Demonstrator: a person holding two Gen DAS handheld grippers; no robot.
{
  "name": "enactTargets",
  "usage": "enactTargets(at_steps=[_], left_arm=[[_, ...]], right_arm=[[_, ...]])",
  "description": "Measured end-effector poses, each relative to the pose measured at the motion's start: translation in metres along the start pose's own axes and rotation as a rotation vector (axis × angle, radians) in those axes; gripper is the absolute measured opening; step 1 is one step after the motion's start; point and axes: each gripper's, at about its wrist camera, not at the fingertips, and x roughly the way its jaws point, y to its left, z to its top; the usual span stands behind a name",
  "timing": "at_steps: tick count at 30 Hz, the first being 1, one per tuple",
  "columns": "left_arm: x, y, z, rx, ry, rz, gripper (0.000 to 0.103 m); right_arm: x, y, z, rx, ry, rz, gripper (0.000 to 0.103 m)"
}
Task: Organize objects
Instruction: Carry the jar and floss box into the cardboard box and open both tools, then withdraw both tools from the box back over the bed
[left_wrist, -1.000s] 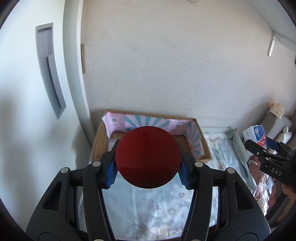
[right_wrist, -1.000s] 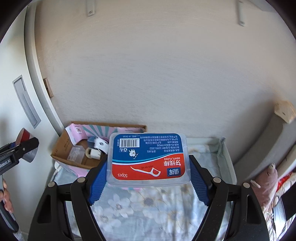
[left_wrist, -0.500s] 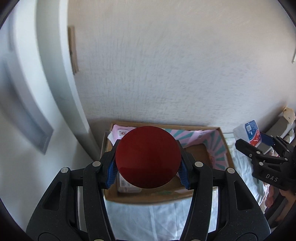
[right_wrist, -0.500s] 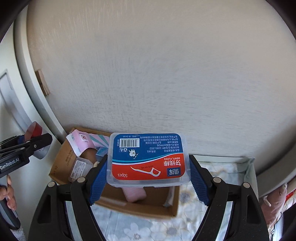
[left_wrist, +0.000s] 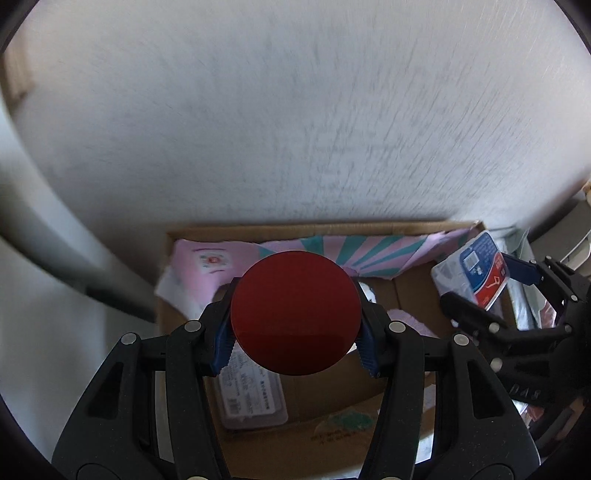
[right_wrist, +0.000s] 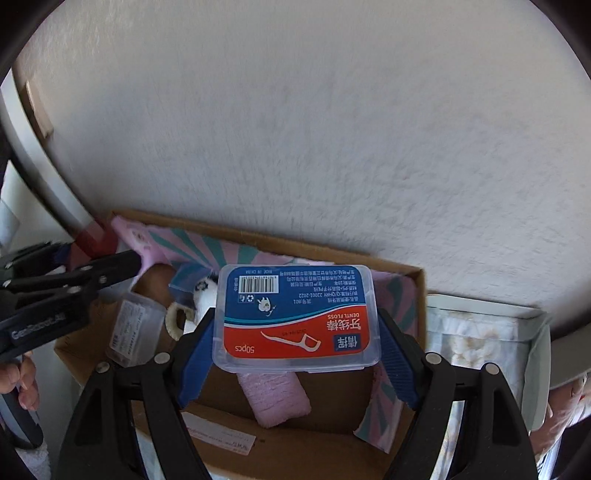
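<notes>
Soft daylight, motion-blurred wall, fisheye-dark corners.

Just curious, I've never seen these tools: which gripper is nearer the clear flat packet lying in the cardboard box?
Left. The left gripper hovers right above the clear packet; the right gripper sits farther right.

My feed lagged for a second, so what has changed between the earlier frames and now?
Both tongs have moved forward until they hang over the cardboard box, which fills more of each view. The left tongs remain shut on the red disc, the right tongs on the dental floss box. Nothing has been released. The pink roll and the other box contents look unmoved.
</notes>
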Motion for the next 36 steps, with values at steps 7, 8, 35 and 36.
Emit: enactTargets(at_steps=[7, 8, 35, 36], left_arm=[[0.026, -0.002, -0.004, 0.02, 0.064, 0.0, 0.05], [0.028, -0.002, -0.004, 0.018, 0.068, 0.0, 0.05], [0.025, -0.042, -0.005, 0.038, 0.067, 0.025, 0.103], [0.022, -0.043, -0.006, 0.037, 0.058, 0.033, 0.103]], right_arm=[[0.022, 0.013, -0.01, -0.062, 0.062, 0.031, 0.077], [0.023, 0.014, -0.011, -0.064, 0.068, 0.036, 0.077], [-0.009, 0.022, -0.035, -0.132, 0.056, 0.1, 0.103], [-0.012, 0.022, -0.036, -0.131, 0.052, 0.099, 0.103]])
